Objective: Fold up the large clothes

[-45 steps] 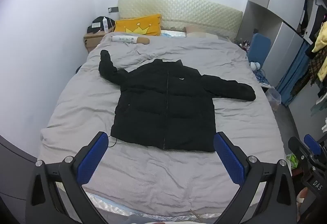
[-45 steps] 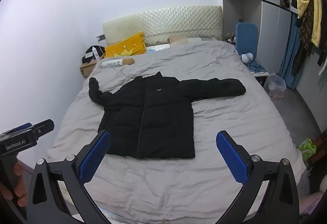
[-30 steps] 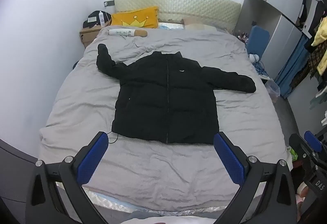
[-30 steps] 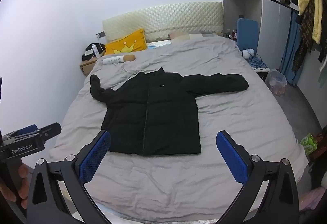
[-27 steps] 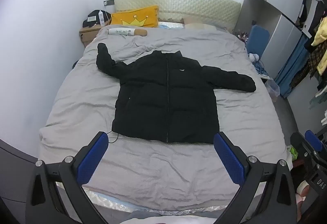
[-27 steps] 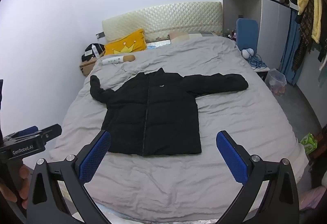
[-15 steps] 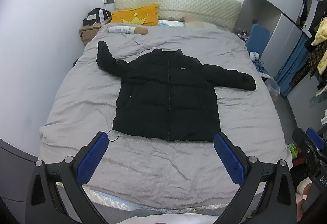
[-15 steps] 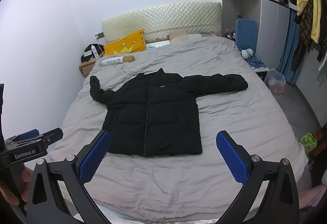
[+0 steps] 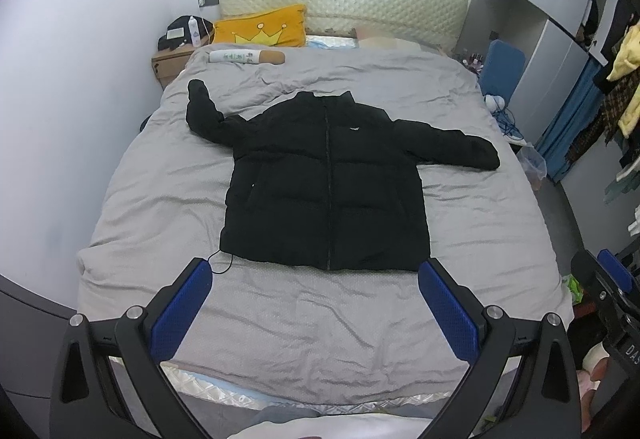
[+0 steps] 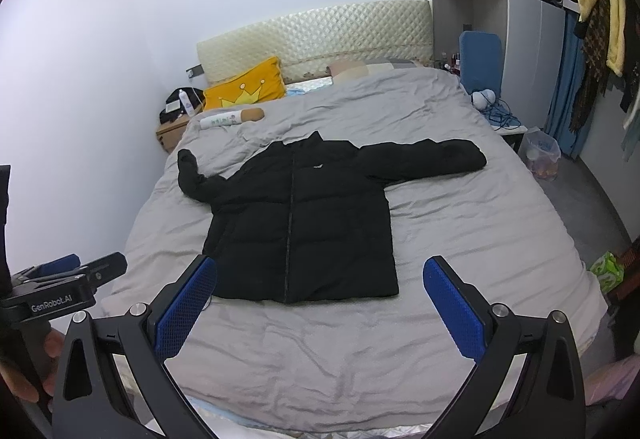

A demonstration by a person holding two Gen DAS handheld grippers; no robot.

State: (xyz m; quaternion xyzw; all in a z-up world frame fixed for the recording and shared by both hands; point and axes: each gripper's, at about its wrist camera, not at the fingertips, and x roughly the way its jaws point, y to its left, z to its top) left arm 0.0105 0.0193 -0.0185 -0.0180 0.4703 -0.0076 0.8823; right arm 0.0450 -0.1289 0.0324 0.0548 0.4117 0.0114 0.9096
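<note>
- Left wrist view looks from the foot of the bed (image 9: 312,323) toward the headboard (image 9: 344,3), well back and raised.
- Right wrist view faces likewise, set further right.
- Both share the bed, the black jacket (image 9: 324,191) and the headboard wall.

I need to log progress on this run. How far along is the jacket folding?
Done: the black puffer jacket lies flat, front up and zipped, on the grey bed cover, both sleeves spread out. In hand: nothing; the left claw and right claw are both open, short of the hem. Left: every fold, sleeves and body alike.
</note>
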